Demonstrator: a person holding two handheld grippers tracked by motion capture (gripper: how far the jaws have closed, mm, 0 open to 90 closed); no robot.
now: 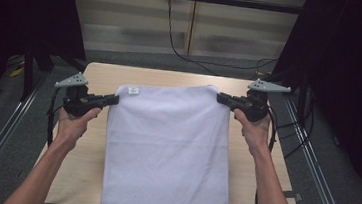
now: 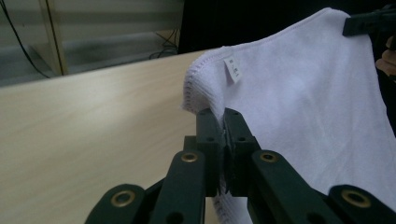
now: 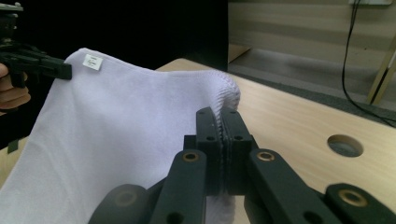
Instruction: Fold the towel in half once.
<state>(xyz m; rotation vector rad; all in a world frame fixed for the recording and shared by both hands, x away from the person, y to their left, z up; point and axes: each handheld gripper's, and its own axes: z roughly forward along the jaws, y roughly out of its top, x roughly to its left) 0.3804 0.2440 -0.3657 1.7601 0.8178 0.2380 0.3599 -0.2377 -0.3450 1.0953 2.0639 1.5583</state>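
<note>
**Towel lifted by two corners, stretched between grippers**

Left gripper [image 1: 111,99] pinches the towel [image 1: 169,151] at its far-left corner, jaws pressed tight on the hem. Right gripper [image 1: 222,98] pinches the far-right corner the same way. The towel hangs taut between them, its near part draping down over the worktop [image 1: 90,138]. Both corners held level, likely so the cloth spreads flat for folding. The label [image 1: 133,91] sits just beside the left gripper.

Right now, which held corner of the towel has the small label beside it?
The corner pinched by the left gripper; the white label sits beside it on the towel.
</note>
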